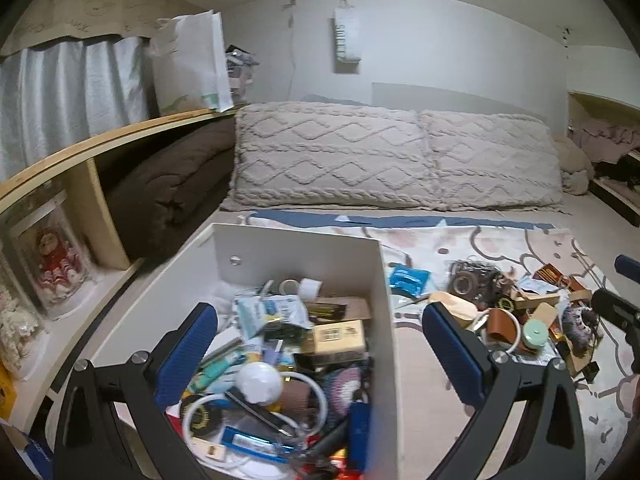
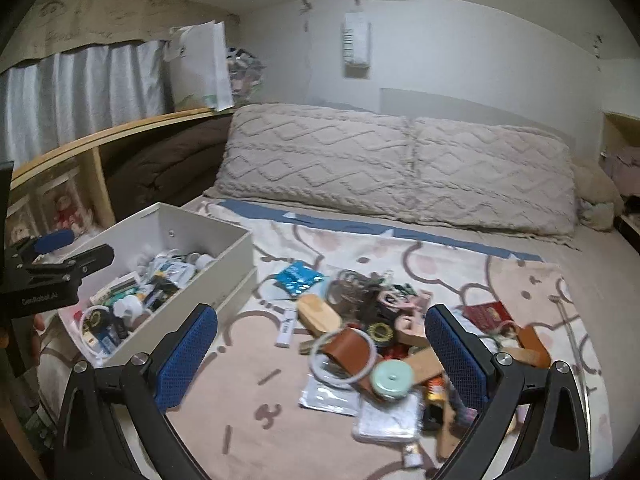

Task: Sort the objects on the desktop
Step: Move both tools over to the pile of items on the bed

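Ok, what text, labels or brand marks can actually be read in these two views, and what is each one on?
"GenRobot.AI", roughly as it reads, small and soft: on the black body of the left gripper, seen in the right wrist view.
Print on the white stick: too small to read.
Printing on the red packet, blue packet and the packets in the white box: blurred, unreadable.

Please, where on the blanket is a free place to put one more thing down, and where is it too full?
Free: the blanket strip between the white box and the clutter pile, and the band between pile and pillows. Crowded: the pile itself and the box's inside.
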### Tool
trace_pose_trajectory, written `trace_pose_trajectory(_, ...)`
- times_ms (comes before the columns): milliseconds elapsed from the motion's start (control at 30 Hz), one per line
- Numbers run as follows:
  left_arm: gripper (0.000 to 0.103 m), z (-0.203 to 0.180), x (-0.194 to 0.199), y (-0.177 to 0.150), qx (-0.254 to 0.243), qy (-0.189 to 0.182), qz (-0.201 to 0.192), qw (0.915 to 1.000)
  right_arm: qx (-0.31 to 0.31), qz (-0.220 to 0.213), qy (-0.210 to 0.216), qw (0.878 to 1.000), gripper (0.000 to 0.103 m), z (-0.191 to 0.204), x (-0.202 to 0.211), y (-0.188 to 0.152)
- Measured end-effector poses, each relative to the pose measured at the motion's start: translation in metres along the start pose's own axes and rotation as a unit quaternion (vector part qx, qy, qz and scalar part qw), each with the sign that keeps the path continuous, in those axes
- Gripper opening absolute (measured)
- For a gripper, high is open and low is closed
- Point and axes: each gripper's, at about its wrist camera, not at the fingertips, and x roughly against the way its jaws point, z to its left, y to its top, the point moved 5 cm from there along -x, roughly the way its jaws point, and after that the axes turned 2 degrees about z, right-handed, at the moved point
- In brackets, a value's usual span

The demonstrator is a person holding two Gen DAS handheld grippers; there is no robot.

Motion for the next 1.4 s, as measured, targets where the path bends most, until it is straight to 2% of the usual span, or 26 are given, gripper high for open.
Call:
trace_pose_trajectory(300, 0.103, -0.038, -0.005, -0.004, -0.005, -0.021, -0.005, 0.9998, -0.031, -0.011, -0.040, 0.999, 0.103, -0.042, 0.016, -0.020)
trace_pose_trajectory(633, 0.103, -0.080, -0.009, -0.014, -0.011, -0.049, -0.011, 0.9987, -0.031, -0.011, -0.073, 0.997, 0.103, -0.069, 0.024, -0.042)
trace_pose_trajectory(833, 0.103, -0.091, -0.002, -0.016, 0.018, -0.066, -0.043, 0.9967, -0.029, -0.019, -0.085, 0.996, 0.103, -0.080, 0.029, -0.048)
trace_pose_trajectory(1033, 0.103, -0.103, -0.001, -0.018, 0.010, -0.070, -0.056, 0.9959, -0.033, -0.023, -0.088, 0.995, 0.103, -0.088, 0.029, -0.054)
trace_pose_trajectory(1400, 0.103, -0.124, -0.021, -0.037, -0.008, -0.086, -0.025, 0.9960, -0.049, -0.002, -0.102, 0.994, 0.103, -0.098, 0.013, -0.074)
